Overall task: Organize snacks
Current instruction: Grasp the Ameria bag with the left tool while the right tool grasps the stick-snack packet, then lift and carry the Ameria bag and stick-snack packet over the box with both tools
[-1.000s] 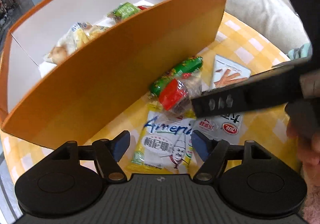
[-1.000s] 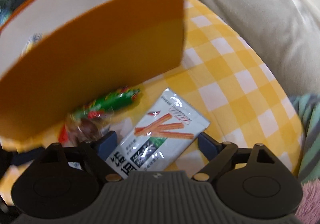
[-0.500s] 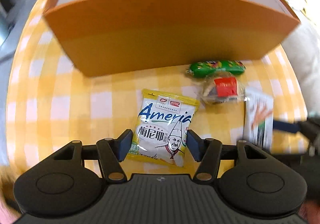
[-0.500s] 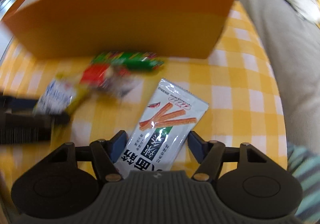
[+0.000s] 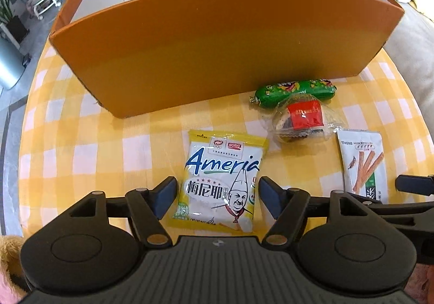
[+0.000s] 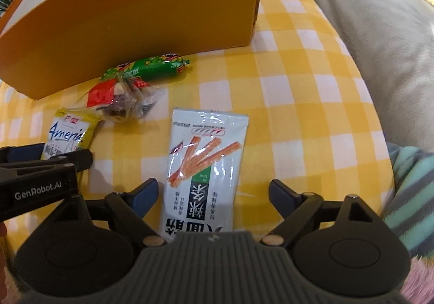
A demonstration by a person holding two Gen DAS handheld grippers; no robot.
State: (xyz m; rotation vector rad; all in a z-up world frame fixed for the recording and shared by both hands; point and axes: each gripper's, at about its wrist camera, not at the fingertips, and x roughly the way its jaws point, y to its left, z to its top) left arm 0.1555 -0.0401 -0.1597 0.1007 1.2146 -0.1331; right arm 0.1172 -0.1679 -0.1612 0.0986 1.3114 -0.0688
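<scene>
Since the earlier frames both views have swung round, so the orange box [image 5: 222, 46] now faces them nearly square, and both pairs of jaws have just been opening again. The left gripper [image 5: 215, 192] hangs with its jaws spread either side of the yellow-and-white Ameria packet [image 5: 222, 182], which lies flat on the yellow checked desk [image 5: 81, 146]; the pads stand clear of it. The right gripper [image 6: 213, 195] is likewise spread around the white packet printed with orange sticks [image 6: 203, 168], not pressing it. Between the two packets and the box wall lie a green sausage-shaped snack [image 5: 294, 91] and a clear-wrapped cake with a red label [image 5: 301, 121], touching each other. Other snacks show over the box rim.
</scene>
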